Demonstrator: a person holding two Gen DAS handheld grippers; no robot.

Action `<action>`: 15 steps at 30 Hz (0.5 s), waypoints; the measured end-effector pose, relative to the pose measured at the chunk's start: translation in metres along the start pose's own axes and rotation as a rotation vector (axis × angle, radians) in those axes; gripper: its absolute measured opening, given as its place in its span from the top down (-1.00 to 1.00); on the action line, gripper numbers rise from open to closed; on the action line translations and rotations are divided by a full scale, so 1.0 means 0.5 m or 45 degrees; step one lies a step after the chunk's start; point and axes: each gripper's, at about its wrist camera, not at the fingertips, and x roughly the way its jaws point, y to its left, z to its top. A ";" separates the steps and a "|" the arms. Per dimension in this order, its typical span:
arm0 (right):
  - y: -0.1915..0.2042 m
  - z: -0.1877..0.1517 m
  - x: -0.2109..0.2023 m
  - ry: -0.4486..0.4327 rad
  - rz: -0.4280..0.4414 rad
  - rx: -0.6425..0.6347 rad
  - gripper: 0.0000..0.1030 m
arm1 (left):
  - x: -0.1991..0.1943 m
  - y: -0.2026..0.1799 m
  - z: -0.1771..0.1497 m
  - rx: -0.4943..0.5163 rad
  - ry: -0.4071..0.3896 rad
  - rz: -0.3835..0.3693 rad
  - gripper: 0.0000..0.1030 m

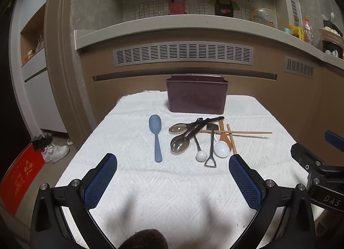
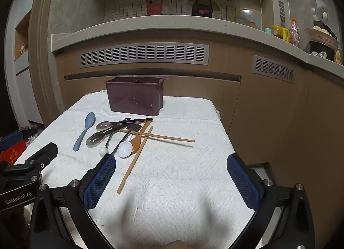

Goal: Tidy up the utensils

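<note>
A dark purple utensil bin (image 1: 197, 94) (image 2: 135, 96) stands at the far side of the white cloth. In front of it lie a blue spoon (image 1: 156, 137) (image 2: 84, 130), a pile of metal spoons (image 1: 182, 139) (image 2: 101, 135), a small shovel-shaped spoon (image 1: 211, 148), a white spoon (image 1: 221, 149) (image 2: 124, 149), a wooden spoon (image 2: 138, 139) and two wooden chopsticks (image 1: 236, 132) (image 2: 157, 136). My left gripper (image 1: 173, 164) is open and empty, short of the utensils. My right gripper (image 2: 171, 166) is open and empty, with the left fingertip (image 2: 108, 161) close to the white spoon.
The white cloth (image 1: 172, 195) covers a small table. A wooden cabinet wall with a vent (image 1: 182, 53) and a counter ledge rise behind it. Shoes (image 1: 56, 152) lie on the floor at left. The right gripper body (image 1: 318, 169) shows in the left wrist view.
</note>
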 end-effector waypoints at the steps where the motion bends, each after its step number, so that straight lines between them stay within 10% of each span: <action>1: 0.003 0.000 0.000 0.001 0.003 -0.002 -0.99 | 0.001 -0.002 0.000 0.005 0.002 -0.005 -1.00; 15: 0.004 -0.004 0.005 0.048 0.023 -0.014 -0.99 | 0.015 0.006 -0.014 -0.049 0.026 0.019 -1.00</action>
